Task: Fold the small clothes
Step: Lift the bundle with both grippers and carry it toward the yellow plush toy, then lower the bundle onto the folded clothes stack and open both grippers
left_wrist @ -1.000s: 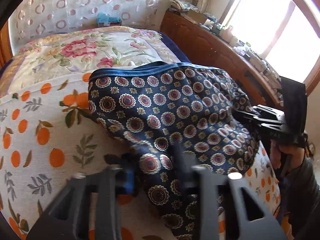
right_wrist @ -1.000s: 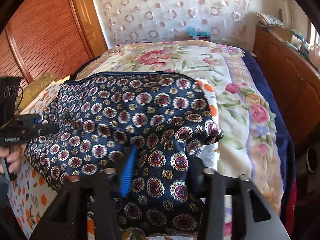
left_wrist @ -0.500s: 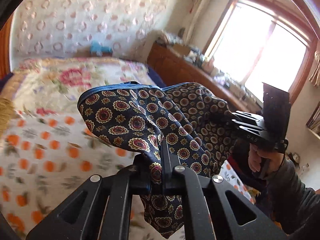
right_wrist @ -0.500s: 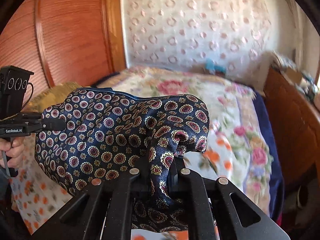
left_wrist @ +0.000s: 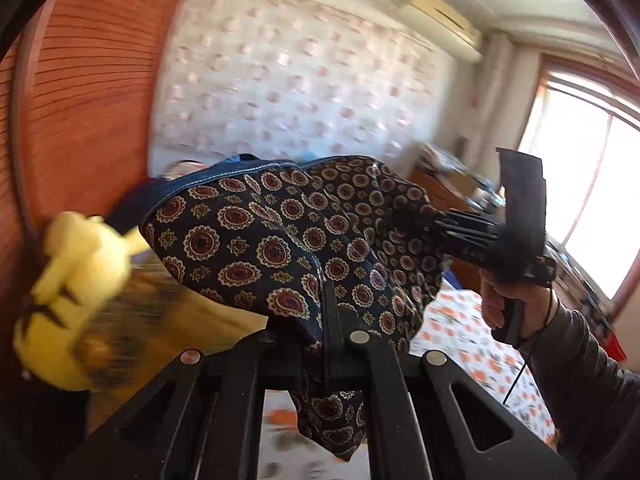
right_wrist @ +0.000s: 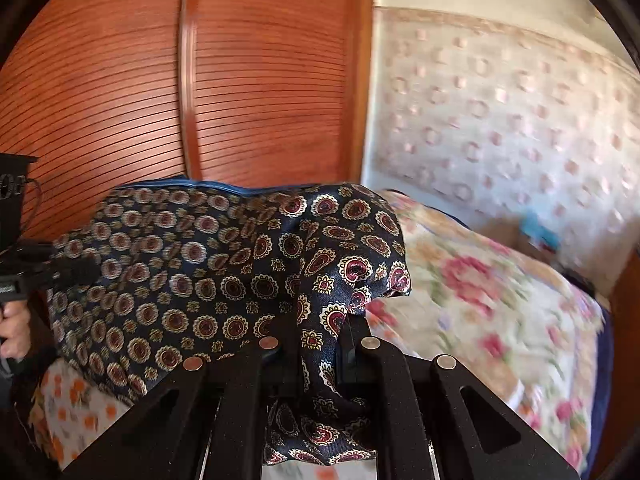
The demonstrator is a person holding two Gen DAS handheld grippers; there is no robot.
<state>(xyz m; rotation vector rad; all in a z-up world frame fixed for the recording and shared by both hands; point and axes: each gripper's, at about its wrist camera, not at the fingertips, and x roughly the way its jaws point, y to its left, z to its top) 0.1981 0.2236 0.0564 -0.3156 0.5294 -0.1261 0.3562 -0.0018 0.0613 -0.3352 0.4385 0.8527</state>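
Observation:
A small navy garment (left_wrist: 280,240) with red and cream medallions and a blue waistband hangs in the air, stretched between both grippers. My left gripper (left_wrist: 326,320) is shut on one corner of it. My right gripper (right_wrist: 316,344) is shut on the other corner. The garment also fills the middle of the right wrist view (right_wrist: 208,272). The right gripper shows in the left wrist view (left_wrist: 472,236), and the left gripper at the left edge of the right wrist view (right_wrist: 60,272). The cloth sags between them above the bed.
The bed lies below, with an orange-print sheet (left_wrist: 472,344) and a floral quilt (right_wrist: 480,300). A yellow plush toy (left_wrist: 76,280) is at the left. A wooden slatted wardrobe (right_wrist: 160,80) stands behind. A wooden sideboard (left_wrist: 452,196) and a window (left_wrist: 592,184) are at the right.
Both grippers closed on the garment's corners and lifted it off the bed. Both views have swung up and to the left, towards the wardrobe.

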